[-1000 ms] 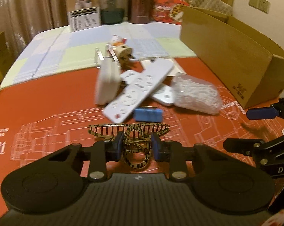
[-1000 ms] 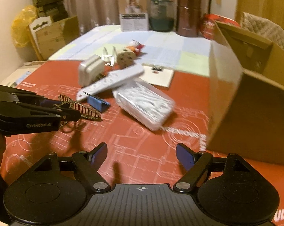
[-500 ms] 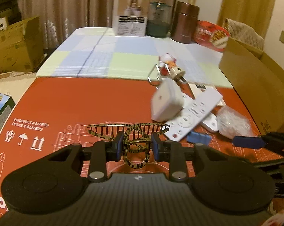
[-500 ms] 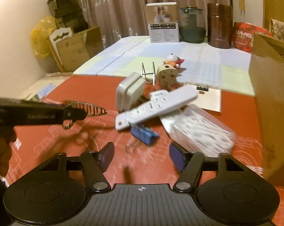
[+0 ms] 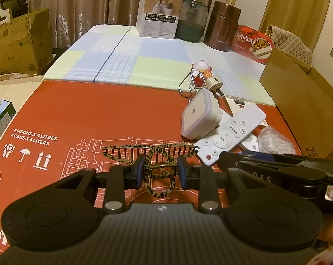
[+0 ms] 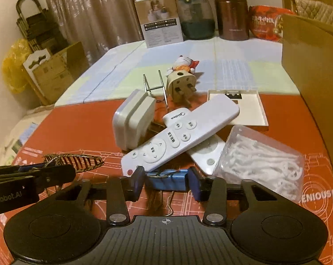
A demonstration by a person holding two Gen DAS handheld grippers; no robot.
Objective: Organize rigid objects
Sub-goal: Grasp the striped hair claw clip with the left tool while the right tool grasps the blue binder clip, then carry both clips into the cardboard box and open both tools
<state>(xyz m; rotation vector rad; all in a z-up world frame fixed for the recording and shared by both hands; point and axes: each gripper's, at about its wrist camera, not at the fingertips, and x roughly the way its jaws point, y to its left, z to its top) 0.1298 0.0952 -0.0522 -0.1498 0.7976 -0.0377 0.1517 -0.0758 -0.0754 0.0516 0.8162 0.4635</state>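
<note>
Left wrist view. Left gripper: jaws nearly closed, pinching the brown-and-black patterned plastic claw hair clip at lower centre, above the red printed mat. Advice: keep grip steady and lift clear.

Right wrist view. Right gripper: jaws drawn in onto the blue metal binder clip, lower centre, under the white remote control. Advice: draw it out without dragging the remote.

Both my wrist cameras are looking forward and down along their fingers, close over the red mat; both are sharing the white remote pile, at two o'clock from my left, twelve from my right
</note>
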